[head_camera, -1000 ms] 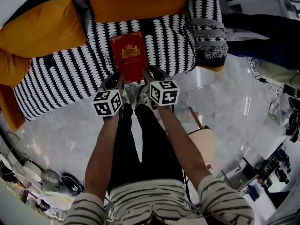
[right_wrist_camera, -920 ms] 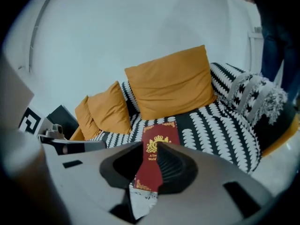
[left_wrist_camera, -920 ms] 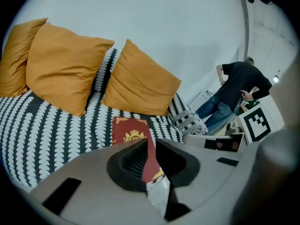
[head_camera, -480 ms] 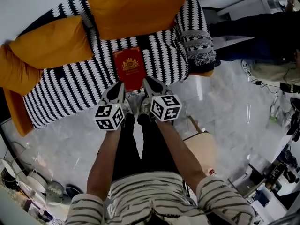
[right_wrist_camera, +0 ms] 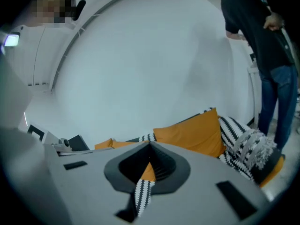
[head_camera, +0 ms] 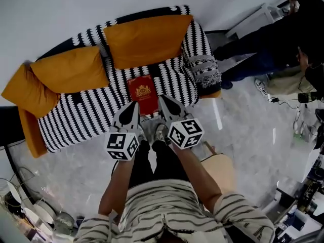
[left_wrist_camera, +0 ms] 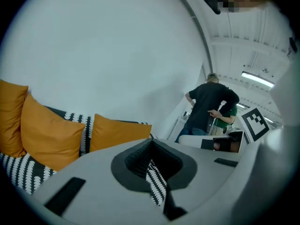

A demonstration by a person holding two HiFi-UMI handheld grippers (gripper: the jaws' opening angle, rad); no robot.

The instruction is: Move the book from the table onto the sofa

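While red book [head_camera: 143,93] lies flat on striped sofa [head_camera: 76,116] seat, left gripper [head_camera: 135,105] and right gripper [head_camera: 162,99] hover near it, both jaws just closed together, empty.

Free sofa seat [head_camera: 81,115] left of book [head_camera: 143,94]; cushions [head_camera: 147,39] behind, bystander [head_camera: 263,39] right.

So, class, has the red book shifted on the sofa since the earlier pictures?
No. The red book lies at the same spot on the striped sofa, just before the biggest orange cushion.
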